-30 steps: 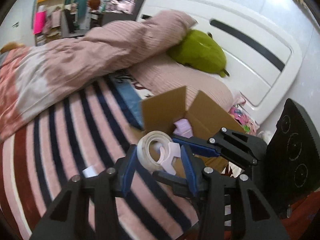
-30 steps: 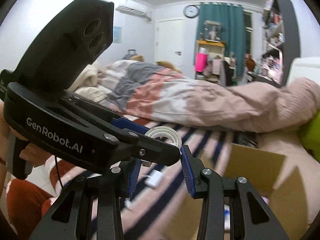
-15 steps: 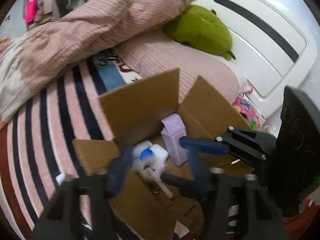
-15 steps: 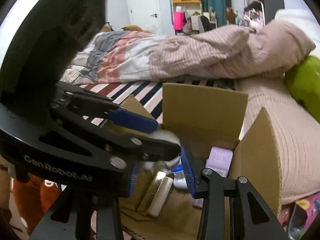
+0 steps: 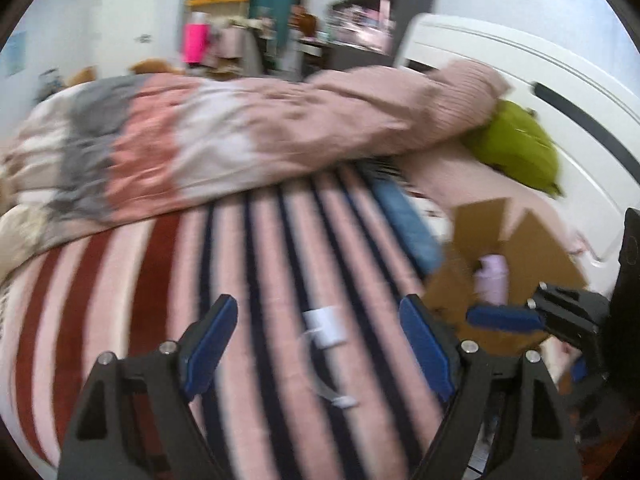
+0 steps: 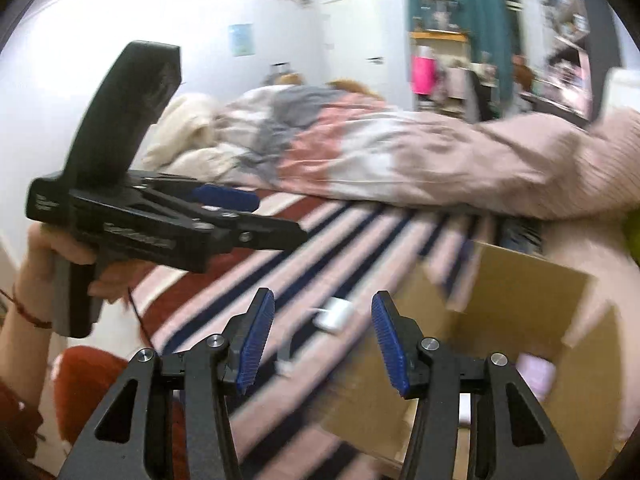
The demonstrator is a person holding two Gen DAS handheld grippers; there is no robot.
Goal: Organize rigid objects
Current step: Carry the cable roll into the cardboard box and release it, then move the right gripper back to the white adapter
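Note:
My left gripper (image 5: 320, 344) hangs over the striped blanket (image 5: 248, 280), its jaws opening wide with nothing between them. Past its fingertips on the blanket lies a small white adapter (image 5: 325, 326) with a thin cable (image 5: 326, 386). The open cardboard box (image 5: 520, 240) stands to the right with a lilac carton (image 5: 492, 280) inside. My right gripper (image 6: 323, 340) is at the box's (image 6: 520, 284) left edge, jaws opening and empty; the adapter (image 6: 334, 314) lies beyond them. In the right wrist view the left gripper (image 6: 272, 216) is at the left, held by a hand (image 6: 60, 248). The picture is blurred by motion.
A bunched pink and grey duvet (image 5: 240, 136) crosses the bed behind the blanket. A green plush (image 5: 516, 148) lies against the white headboard (image 5: 560, 92). A pink pillow (image 6: 580, 248) sits behind the box. Shelves and a teal curtain (image 6: 452, 0) stand at the far wall.
The left gripper held a tape roll, carried it over the box, and now has swung left over the blanket, empty and wider. The right gripper's jaws have spread and its view has shifted left.

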